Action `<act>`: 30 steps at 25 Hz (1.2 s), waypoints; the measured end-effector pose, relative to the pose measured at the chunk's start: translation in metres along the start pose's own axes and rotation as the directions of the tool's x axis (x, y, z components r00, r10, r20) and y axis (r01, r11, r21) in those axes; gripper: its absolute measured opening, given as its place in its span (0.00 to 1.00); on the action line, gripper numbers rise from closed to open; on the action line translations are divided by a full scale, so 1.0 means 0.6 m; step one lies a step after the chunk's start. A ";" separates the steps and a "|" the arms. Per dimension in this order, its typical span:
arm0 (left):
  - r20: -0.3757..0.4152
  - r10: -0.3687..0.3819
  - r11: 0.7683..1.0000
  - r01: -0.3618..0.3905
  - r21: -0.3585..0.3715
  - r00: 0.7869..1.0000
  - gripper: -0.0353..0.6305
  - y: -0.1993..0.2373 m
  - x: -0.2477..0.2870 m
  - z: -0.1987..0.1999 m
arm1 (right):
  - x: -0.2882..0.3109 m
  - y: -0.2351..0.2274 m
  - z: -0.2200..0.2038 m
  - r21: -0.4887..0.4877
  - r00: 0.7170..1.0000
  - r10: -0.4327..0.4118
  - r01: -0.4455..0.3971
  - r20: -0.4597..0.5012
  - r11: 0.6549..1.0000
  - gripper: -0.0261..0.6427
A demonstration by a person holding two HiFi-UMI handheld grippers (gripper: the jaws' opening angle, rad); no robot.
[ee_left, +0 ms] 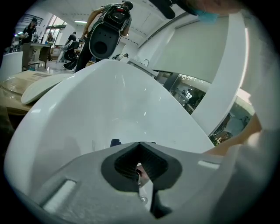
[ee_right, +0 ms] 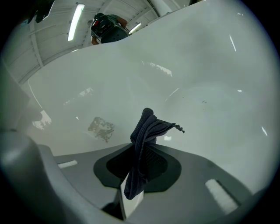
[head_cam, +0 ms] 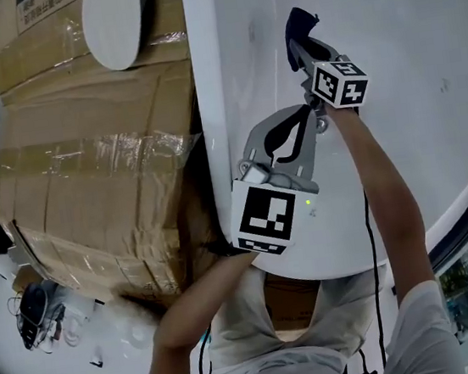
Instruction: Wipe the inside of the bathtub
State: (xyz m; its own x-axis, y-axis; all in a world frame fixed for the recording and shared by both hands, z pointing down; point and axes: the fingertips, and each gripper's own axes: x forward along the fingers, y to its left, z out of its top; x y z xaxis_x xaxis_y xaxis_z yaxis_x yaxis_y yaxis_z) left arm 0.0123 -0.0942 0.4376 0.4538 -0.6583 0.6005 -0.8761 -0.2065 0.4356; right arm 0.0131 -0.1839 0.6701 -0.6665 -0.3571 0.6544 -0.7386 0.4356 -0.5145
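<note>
- Arms: you are stretching both forward from your body, the right one reaching farther over the glossy white bathtub (head_cam: 382,8) and the left one stopping nearer its rim.
- With the right gripper (head_cam: 303,47) you are pinching a crumpled dark blue cloth (head_cam: 298,24). Its bunched end is sticking out past the jaw tips toward the tub's inner wall, and contact cannot be told.
- You are pointing the left gripper (head_cam: 303,113) into the tub, its jaws pressing together on nothing.
- Beside the tub's left outer side, a tape-wrapped brown cardboard box (head_cam: 88,184) is standing, with a white oval panel (head_cam: 114,22) lying on top.
- In the right gripper view, a faint grey blotch (ee_right: 100,128) is showing on the tub's wall, left of the cloth.
</note>
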 end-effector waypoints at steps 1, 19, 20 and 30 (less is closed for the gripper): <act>0.004 0.003 1.000 -0.003 0.002 1.000 0.05 0.005 0.001 -0.001 | 0.011 0.000 -0.004 -0.007 1.000 0.000 0.000 -0.007 1.000 0.12; -0.049 -0.001 0.996 -0.003 -0.091 0.999 0.05 -0.008 0.123 -0.142 | 0.102 -0.057 -0.054 -0.059 0.995 -0.039 0.034 -0.088 0.998 0.12; -0.055 -0.002 0.995 -0.003 -0.100 0.998 0.05 -0.007 0.129 -0.154 | 0.105 -0.058 -0.057 -0.064 0.995 -0.038 0.032 -0.095 0.997 0.12; -0.094 -0.004 0.989 -0.010 -0.146 0.996 0.05 0.008 0.172 -0.232 | 0.133 -0.070 -0.067 -0.093 0.990 -0.044 0.032 -0.131 0.995 0.12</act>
State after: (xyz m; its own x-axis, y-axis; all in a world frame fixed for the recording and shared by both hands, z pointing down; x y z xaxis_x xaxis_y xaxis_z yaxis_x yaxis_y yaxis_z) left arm 0.0777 -0.0621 0.5950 0.4709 -0.5862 0.6592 -0.8472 -0.0920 0.5233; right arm -0.0051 -0.1976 0.7661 -0.6139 -0.2644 0.7438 -0.7472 0.4984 -0.4395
